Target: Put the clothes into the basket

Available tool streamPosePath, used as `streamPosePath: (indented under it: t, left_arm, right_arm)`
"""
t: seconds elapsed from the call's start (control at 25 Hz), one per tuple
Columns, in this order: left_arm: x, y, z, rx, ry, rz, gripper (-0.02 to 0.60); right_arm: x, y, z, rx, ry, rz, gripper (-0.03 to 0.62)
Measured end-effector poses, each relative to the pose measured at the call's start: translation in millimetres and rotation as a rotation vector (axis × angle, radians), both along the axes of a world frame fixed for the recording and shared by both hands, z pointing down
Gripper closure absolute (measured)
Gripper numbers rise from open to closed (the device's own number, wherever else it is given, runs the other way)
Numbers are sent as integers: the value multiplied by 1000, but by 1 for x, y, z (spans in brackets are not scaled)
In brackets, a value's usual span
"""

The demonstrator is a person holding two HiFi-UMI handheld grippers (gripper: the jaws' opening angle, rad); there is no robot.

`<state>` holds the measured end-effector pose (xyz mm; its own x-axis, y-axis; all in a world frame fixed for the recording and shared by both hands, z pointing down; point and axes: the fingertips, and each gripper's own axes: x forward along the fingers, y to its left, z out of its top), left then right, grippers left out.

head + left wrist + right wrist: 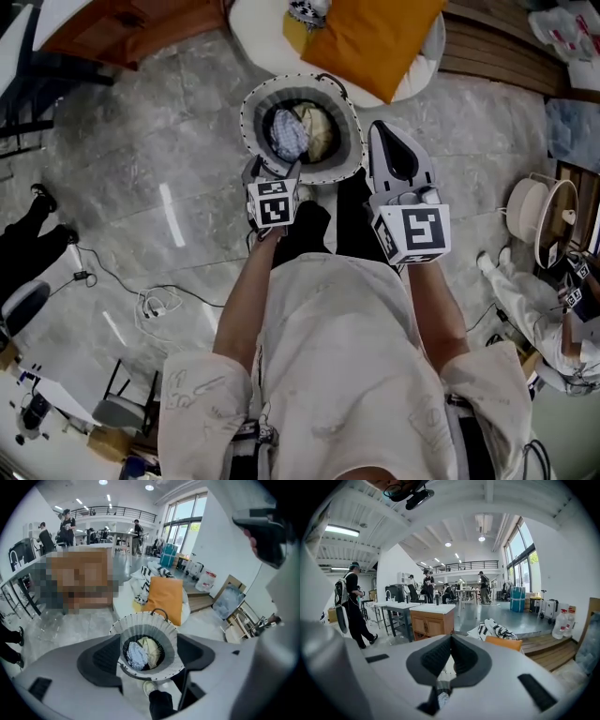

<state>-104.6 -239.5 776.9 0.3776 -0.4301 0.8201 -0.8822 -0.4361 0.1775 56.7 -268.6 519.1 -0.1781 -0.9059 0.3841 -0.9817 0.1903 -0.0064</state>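
We're looking straight down, and the round grey fabric basket with a white rim (253, 103) sits on the grey marble floor (169, 141) just ahead of our feet. Inside it are a light blue crumpled garment (289, 134) and a pale yellow garment (319, 131), bunched side by side at the bottom, blue on the left, yellow on the right.

The left gripper (274, 172) hangs over the near edge of the basket, angled steeply down. Its own view gives us a clean look: the jaws are spread as wide as they go, with nothing pinched between the dark pads. Through that gap we see right into the basket (140, 620), with the light blue crumpled garment (137, 654) and the pale yellow garment (151, 648) lying well below the jaws and clear of them.

The right gripper (382, 131) is up beside the basket's right rim, pointing closer to level. In the right gripper view (451, 639) the two jaws meet tip to tip, closed with no cloth caught in them, and they look out across the hall rather than into the basket.

Beyond the basket lies an orange cushion (375, 37) on a white round pad (262, 33), with a black-and-white patterned cloth (305, 9) at its far edge. None of these touches either gripper.
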Motion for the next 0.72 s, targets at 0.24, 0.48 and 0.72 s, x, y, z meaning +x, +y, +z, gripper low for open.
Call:
streamPosePath:
  t: [0.24,0.48,0.72]
  left_arm:
    - [15,-6,-85,196,40,8,213]
    - [23,-21,-172,398,105,-16,215]
    - [29,-26,-267,609,113,-2,215]
  right_arm:
    - [6,14,-23,54,-9,-1,606]
    - [17,20,-60,151,-12,4,606]
    - [25,26,-115,272,-16,2,606]
